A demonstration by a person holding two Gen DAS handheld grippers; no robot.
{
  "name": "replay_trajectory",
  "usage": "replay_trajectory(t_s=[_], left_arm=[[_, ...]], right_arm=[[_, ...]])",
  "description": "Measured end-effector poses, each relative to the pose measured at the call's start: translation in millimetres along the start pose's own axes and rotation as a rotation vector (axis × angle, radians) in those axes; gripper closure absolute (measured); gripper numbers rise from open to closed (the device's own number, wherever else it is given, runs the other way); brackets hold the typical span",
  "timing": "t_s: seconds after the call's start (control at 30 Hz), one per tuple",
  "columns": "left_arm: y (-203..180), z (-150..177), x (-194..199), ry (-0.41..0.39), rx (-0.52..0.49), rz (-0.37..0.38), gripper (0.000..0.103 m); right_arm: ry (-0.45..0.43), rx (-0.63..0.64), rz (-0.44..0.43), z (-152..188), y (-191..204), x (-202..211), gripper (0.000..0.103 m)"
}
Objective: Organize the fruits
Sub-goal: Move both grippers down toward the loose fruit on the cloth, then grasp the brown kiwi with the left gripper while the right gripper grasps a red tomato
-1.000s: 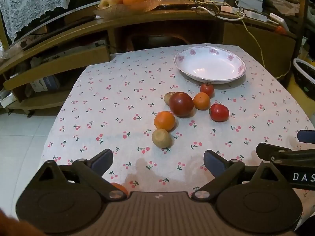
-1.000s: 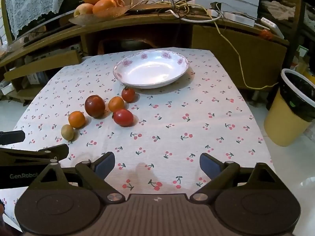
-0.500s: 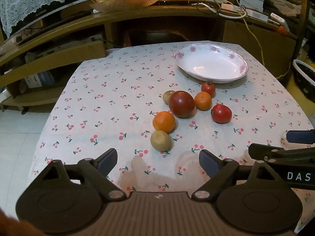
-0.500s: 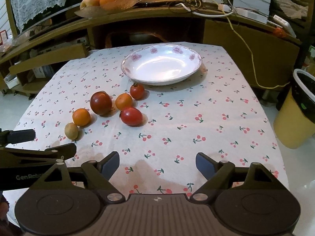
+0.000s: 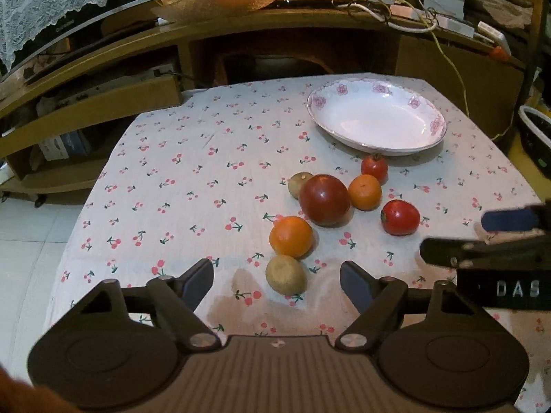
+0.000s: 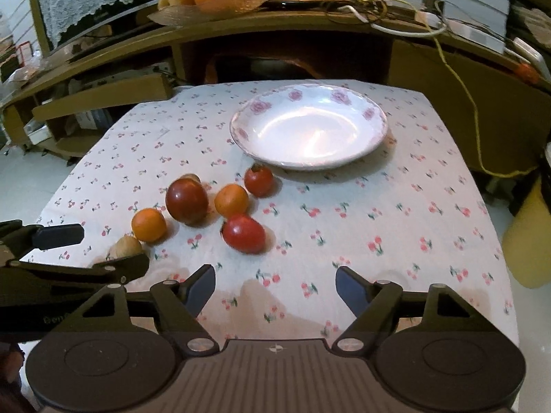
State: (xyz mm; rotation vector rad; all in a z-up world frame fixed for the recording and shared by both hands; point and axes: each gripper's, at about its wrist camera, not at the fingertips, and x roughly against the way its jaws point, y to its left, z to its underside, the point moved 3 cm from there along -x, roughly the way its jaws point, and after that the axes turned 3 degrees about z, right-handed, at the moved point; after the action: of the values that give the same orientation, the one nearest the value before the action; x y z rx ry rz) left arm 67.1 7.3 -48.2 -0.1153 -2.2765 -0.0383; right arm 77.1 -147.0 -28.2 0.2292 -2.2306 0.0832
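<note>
Both jaws spread wide and empty: left gripper [image 5: 276, 280] just before a kiwi [image 5: 286, 274], right gripper [image 6: 275, 284] near a red tomato [image 6: 243, 233]. Seven fruits clustered on cherry-print tablecloth [image 5: 193, 179] (none inside) beside the floral plate [image 6: 308, 125].

A cherry-print cloth [image 5: 193, 179] covers the tabletop. Behind it stands a wooden shelf unit [image 6: 113, 44] with tangled cables [image 6: 382, 10] on top and a lace cloth [image 5: 44, 3] hanging at the far left. A yellow bin [image 6: 527, 241] sits on the floor to the right.
</note>
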Motion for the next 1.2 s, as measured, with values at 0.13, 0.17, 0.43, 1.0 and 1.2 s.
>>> replay_trajectory(t_s=[0.13, 0.17, 0.43, 1.0, 1.2], left_arm=[[2, 2, -5, 0.008, -0.006, -0.004, 0.019], [3, 2, -7, 0.009, -0.005, -0.002, 0.019], [3, 5, -18, 0.025, -0.012, 0.052, 0.035], [-1, 6, -18, -0.002, -0.059, 0.106, 0.069], [-2, 7, -16, 0.004, -0.067, 0.1, 0.07]], right_arm=[[0.001, 0.041, -0.026, -8, 2, -9, 0.027], [0.0, 0.055, -0.03, -11, 4, -11, 0.028], [0.019, 0.112, -0.08, -20, 7, -27, 0.034], [0.036, 0.196, -0.109, -21, 10, -42, 0.072], [0.031, 0.197, -0.109, -18, 8, -39, 0.074]])
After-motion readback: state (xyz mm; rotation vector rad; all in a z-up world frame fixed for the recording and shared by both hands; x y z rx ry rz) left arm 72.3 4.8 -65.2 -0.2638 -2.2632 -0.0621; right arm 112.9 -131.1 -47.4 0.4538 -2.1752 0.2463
